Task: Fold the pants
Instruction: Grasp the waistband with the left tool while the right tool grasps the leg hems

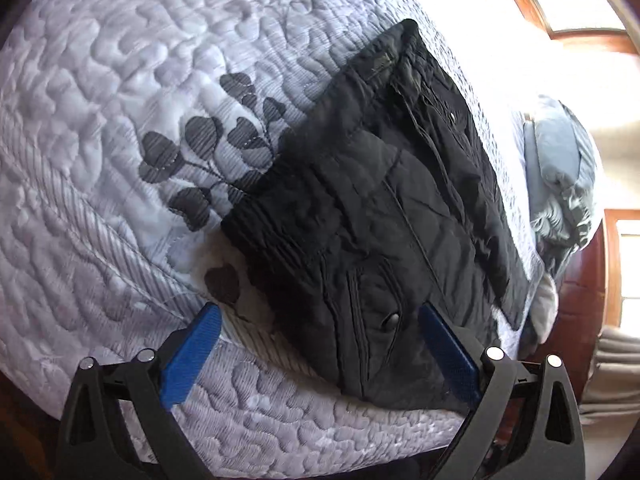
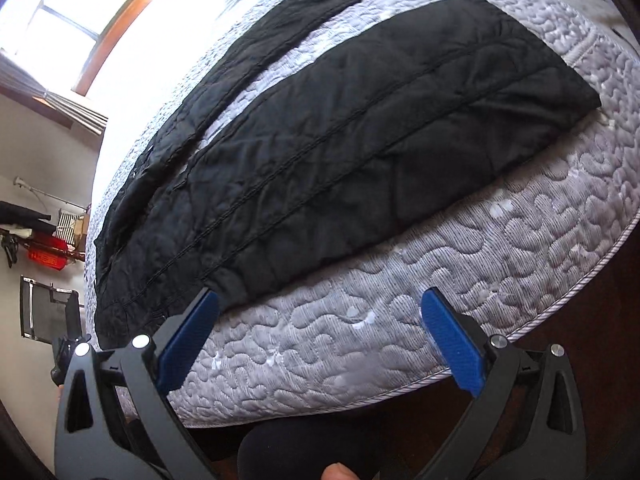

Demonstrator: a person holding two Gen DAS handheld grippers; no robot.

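Observation:
Black quilted pants lie flat on a light quilted mattress. The left wrist view shows their waist end, with a snap button near the mattress's front edge. My left gripper stands open just in front of that waist end, its blue fingers wide apart with nothing between them. In the right wrist view both legs of the pants stretch away, spread apart, the far leg thinner. My right gripper is open above the mattress side; its left finger sits close to the near leg's edge.
The mattress side drops off in front of both grippers. Grey-blue bedding is bunched at the mattress's far right. A bright wood-framed window and a red object by the wall are at the left. A fingertip shows at the bottom.

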